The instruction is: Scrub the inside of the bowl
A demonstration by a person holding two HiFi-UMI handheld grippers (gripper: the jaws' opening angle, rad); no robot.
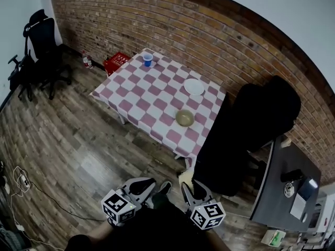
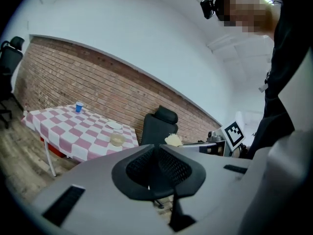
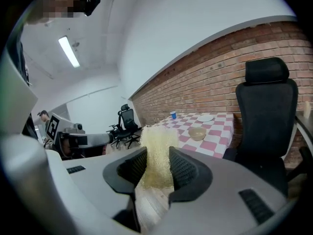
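Two grippers, one tool: your right gripper [image 3: 157,166] is clamped on a yellow scrub pad [image 3: 156,141], held upright, likely so it can go straight into the bowl. Your left gripper [image 2: 155,155] has its jaws pressed together on nothing, probably kept free to steady the bowl. The bowl [image 1: 184,117] sits well ahead on the checked table [image 1: 137,101], near its close edge and just this side of a plate [image 1: 194,86]. A black chair [image 1: 251,124] hides the table's right corner. The bowl's inside is too small to read from here.
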